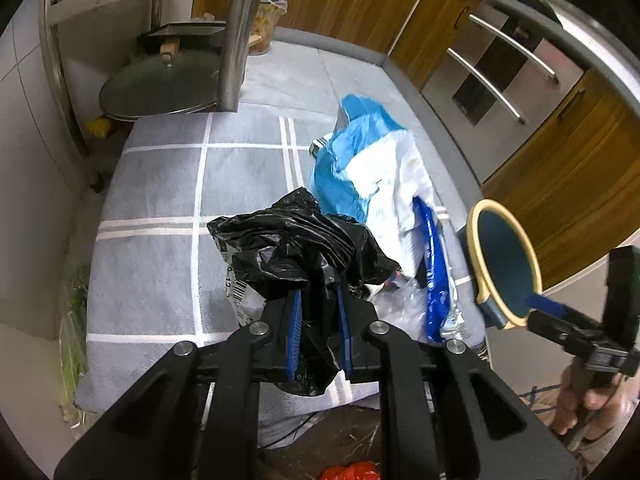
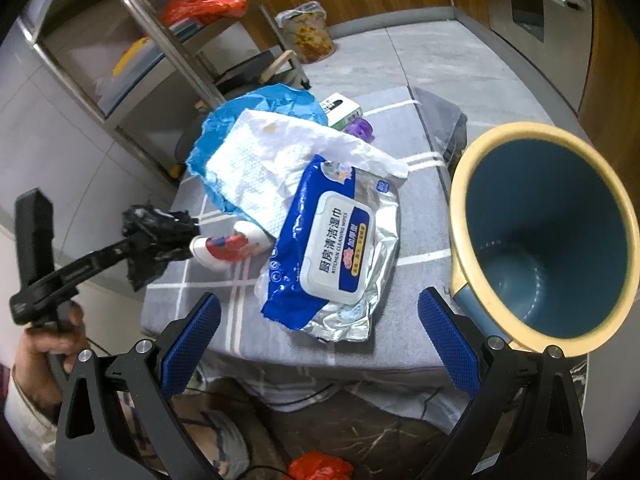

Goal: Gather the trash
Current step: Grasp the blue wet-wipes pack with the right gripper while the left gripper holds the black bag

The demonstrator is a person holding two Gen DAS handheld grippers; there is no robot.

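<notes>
My left gripper (image 1: 319,300) is shut on a crumpled black plastic bag (image 1: 304,248), held above the grey checked mat (image 1: 160,184); it also shows in the right wrist view (image 2: 160,236). My right gripper (image 2: 320,320) is open and empty, just left of the blue bin with a cream rim (image 2: 548,232), also seen in the left wrist view (image 1: 504,256). On the mat lie a blue wet-wipes pack (image 2: 332,248), a white paper towel (image 2: 272,160), a blue bag (image 2: 256,108) and a small red-and-white wrapper (image 2: 224,250).
A metal shelf rack (image 2: 132,36) with red bags stands behind the mat. A pan lid (image 1: 160,84) lies under it. A lined bucket (image 2: 308,32) stands at the back. A small carton (image 2: 340,108) and purple item (image 2: 360,128) sit beyond the towel. Wooden cabinets (image 1: 560,168) are to the right.
</notes>
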